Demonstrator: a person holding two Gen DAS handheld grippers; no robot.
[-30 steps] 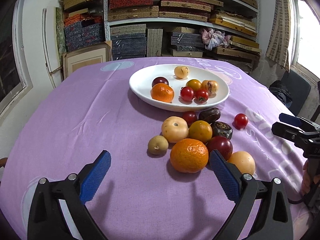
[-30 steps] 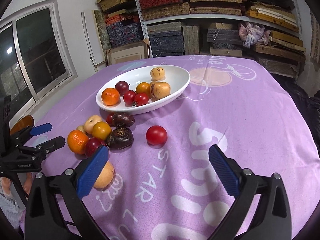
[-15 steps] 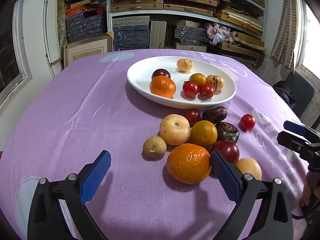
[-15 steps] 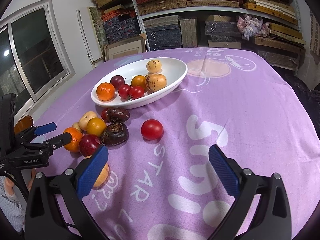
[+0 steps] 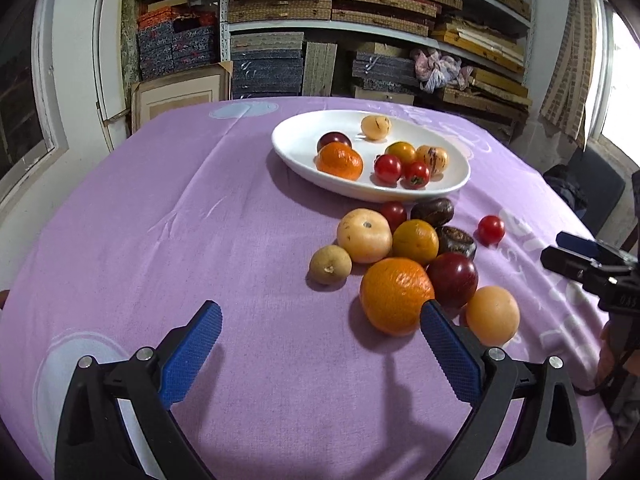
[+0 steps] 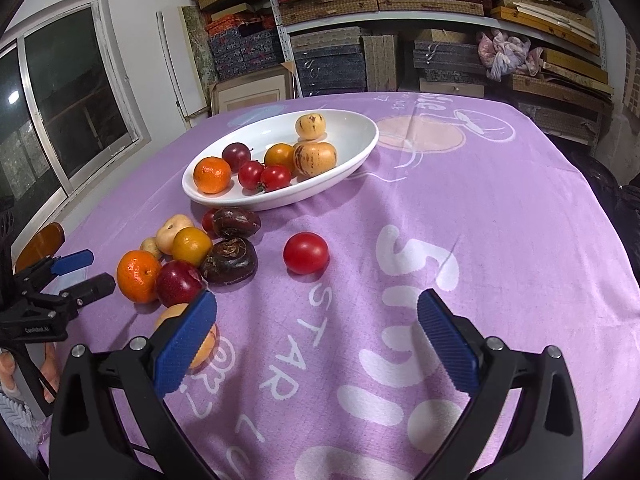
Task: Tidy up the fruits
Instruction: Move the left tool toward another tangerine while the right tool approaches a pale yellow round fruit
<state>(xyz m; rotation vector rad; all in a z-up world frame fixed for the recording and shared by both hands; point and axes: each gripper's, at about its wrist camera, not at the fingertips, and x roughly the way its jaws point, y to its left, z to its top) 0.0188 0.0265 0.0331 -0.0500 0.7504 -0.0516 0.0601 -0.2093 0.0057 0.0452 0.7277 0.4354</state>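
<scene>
A white oval plate (image 5: 296, 148) (image 6: 360, 140) holds several fruits, among them an orange (image 5: 339, 161) and cherry tomatoes. In front of it a cluster of loose fruits lies on the purple cloth: a big orange (image 5: 396, 296) (image 6: 138, 276), a dark red plum (image 5: 453, 279), a pale peach (image 5: 492, 314), a small brown fruit (image 5: 330, 266). A lone red tomato (image 6: 305, 253) (image 5: 491, 229) lies apart. My left gripper (image 5: 320, 332) is open and empty, left of the big orange. My right gripper (image 6: 316, 320) is open and empty, near the tomato.
The purple tablecloth (image 5: 180, 220) covers the whole table, with white lettering (image 6: 396, 264) on the right side. Shelves of stacked boxes (image 5: 360, 20) stand behind the table. A window (image 6: 60, 100) is on the left wall and a dark chair (image 5: 592, 188) stands at the right.
The left gripper has shifted to the left, so the fruit cluster sits further right in its view. The right gripper has moved forward toward the lone tomato. Both stay open.
</scene>
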